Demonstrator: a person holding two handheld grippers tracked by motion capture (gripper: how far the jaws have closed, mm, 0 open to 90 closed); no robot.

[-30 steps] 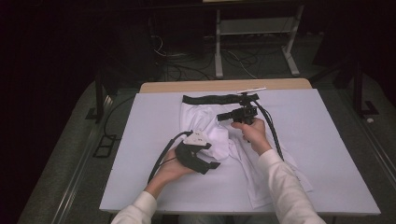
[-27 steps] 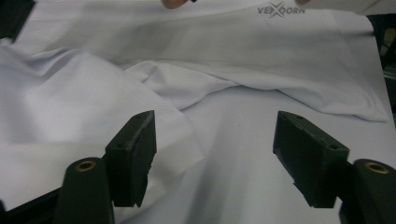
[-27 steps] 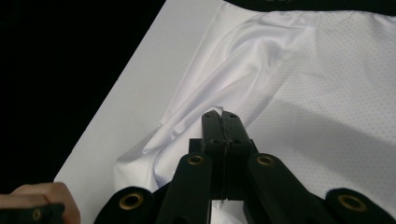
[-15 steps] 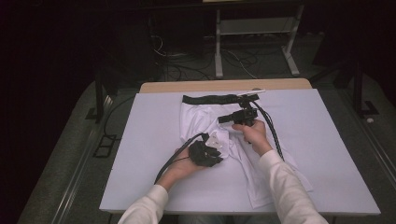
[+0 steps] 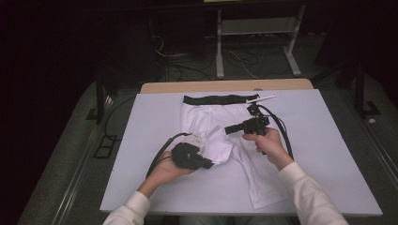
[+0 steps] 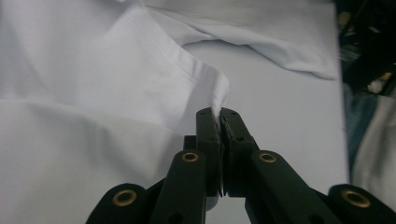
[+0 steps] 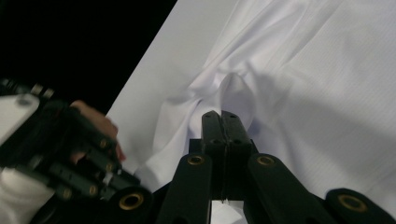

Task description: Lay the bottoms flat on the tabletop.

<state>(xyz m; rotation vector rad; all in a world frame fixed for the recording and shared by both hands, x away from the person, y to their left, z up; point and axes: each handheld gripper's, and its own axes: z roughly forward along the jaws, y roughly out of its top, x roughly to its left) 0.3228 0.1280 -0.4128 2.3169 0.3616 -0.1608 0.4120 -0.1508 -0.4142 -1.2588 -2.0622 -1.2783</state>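
1. Shorts, white with a black waistband, lie on the white table, mid-table between the two grippers; waistband end toward the far edge, one leg running toward the near right corner.
2. Left gripper sits nearest, toward the near left part of the table, at the left side of the shorts; held in the person's left hand; cable trails back toward the near left.
3. Left gripper view: jaws pressed together on a stitched hem of the shorts; hem fold rises out of the closed tips; cloth spreads to the left, bare table to the right.
4. Right gripper lies farther in, over the middle of the shorts, held by the right hand; jaws point left.
5. Right gripper view: jaws closed tight with a bunched peak of white cloth right at the tips; pinch looks likely but exact grip is hard to tell; wrinkles radiate from it.
6. Far edge: bare wood strip beyond the white surface.
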